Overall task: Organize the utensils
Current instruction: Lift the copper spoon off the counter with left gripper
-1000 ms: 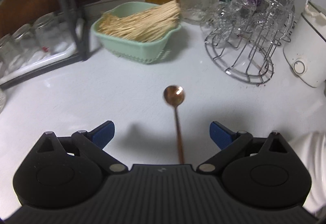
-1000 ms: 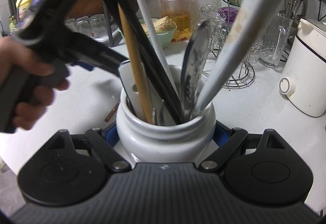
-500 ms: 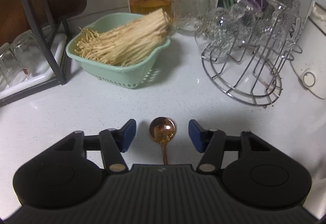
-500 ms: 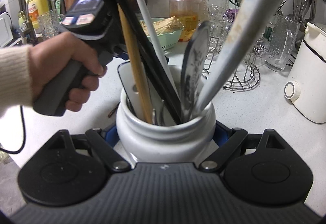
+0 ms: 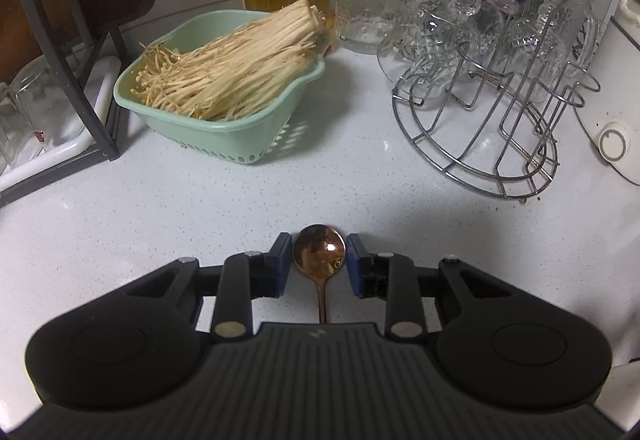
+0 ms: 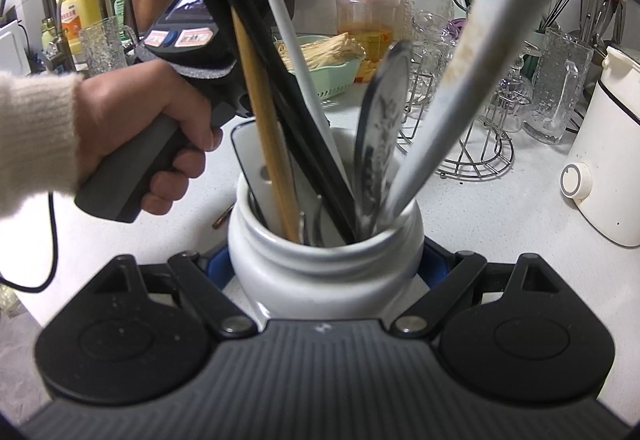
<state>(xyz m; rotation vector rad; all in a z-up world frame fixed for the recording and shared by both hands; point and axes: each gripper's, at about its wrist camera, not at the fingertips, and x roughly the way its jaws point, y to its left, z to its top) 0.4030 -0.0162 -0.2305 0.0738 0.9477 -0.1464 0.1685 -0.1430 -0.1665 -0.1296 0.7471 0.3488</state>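
Right wrist view: the white speckled surface (image 6: 500, 208) carries the round white ceramic utensil crock (image 6: 324, 260), the largest task item, already crowded with a thick white handle, a black ladle-like utensil, a wooden stick and thin rods standing in it. The right gripper (image 6: 324, 264) has its blue-padded jaws spread wide around the crock's belly and pressed to its sides, steadying it upright. To the left, the person's left hand (image 6: 132, 132) holds the other tool low over the surface beside the crock.

From the left wrist view, the left gripper (image 5: 319, 264) has its jaws narrowed about the bowl of a small copper-coloured metal spoon (image 5: 319, 252) lying flat on the surface, handle running back under the tool. The blue pads sit just beside the bowl's edges; whether they touch it yet I cannot tell.

Judged from this, most utensils are stowed. This spoon is the one loose piece visible; it has yet to be pinched, lifted and dropped into the crock.
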